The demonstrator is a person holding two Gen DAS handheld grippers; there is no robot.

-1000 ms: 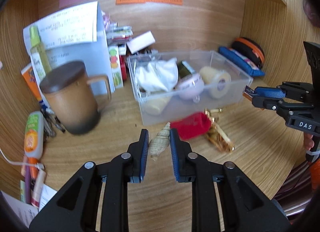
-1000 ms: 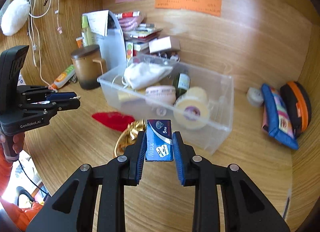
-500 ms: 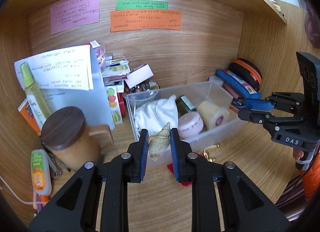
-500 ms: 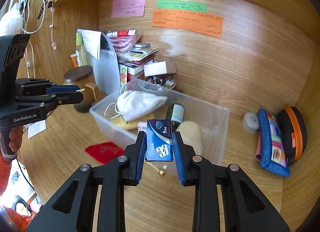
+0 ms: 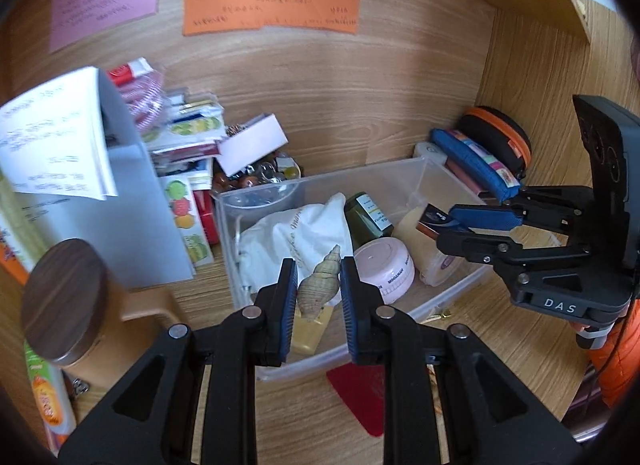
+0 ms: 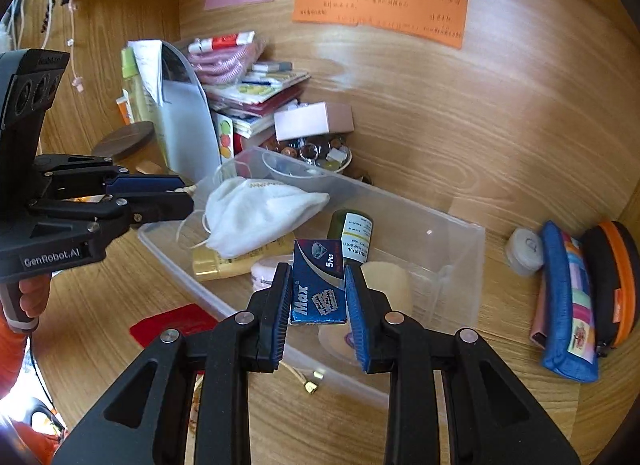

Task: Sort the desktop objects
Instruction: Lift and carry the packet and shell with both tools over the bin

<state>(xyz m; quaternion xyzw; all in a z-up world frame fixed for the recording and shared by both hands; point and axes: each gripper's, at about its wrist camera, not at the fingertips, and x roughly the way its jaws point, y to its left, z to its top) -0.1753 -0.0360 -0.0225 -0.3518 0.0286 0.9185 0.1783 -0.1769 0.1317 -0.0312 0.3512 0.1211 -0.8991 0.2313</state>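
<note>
From the left wrist we see our left tongs clamped on a shell, the pads pressing its broad lower whorls while the pointed spire sticks up and forward, free. It hangs above the near part of the clear bin, over a white pouch and a yellow packet. We judge the shell light, rigid and brittle, with a ribbed but curved surface that could pivot between flat pads; the wide body is the right place to hold it and the thin tip should be kept off hard edges. In the same view the right tongs reach in from the right over the bin, closed on a small box. From the right wrist, those right tongs grip a blue box by its two long edges, its printed face toward us, poised above the bin's near wall, with a cream tape roll and a green bottle below and behind it. We judge the box very light, thin card that will crush under a hard squeeze, so a gentle edge hold suits it. The left tongs show at the left edge, shut, with only a pale sliver of the shell peeking out.
</note>
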